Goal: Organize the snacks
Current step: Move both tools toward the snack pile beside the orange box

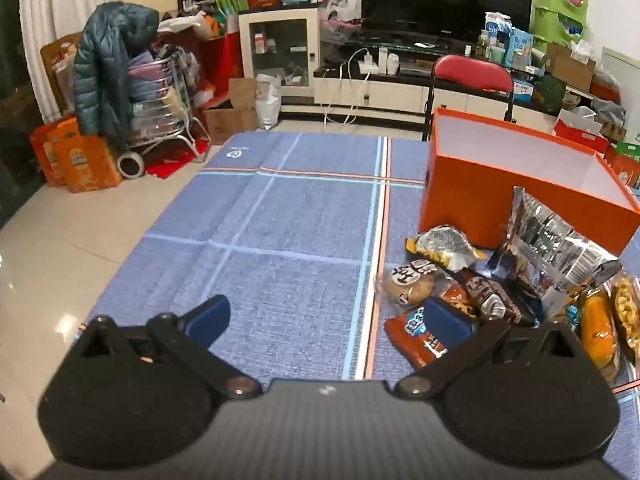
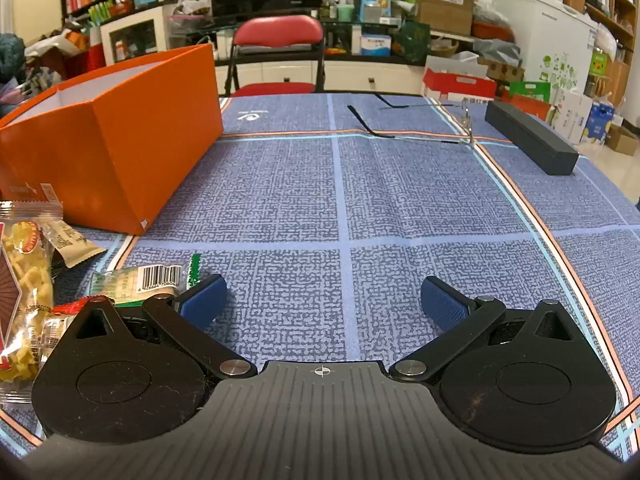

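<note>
An open orange box (image 1: 500,184) stands on the blue tablecloth at the right of the left wrist view; it also shows at the left of the right wrist view (image 2: 108,140). A pile of snack packets (image 1: 500,280) lies in front of it, with a cookie pack (image 1: 412,286) and a silver bag (image 1: 560,244). My left gripper (image 1: 328,320) is open and empty, its right finger over a red packet (image 1: 416,340). My right gripper (image 2: 324,300) is open and empty over bare cloth; a green barcode packet (image 2: 140,280) and a yellow snack bag (image 2: 24,292) lie at its left.
A pair of glasses (image 2: 420,128) and a long dark box (image 2: 532,140) lie at the table's far right. A red chair (image 2: 276,52) stands behind the table. Cluttered shelves, a TV stand and cartons fill the room beyond.
</note>
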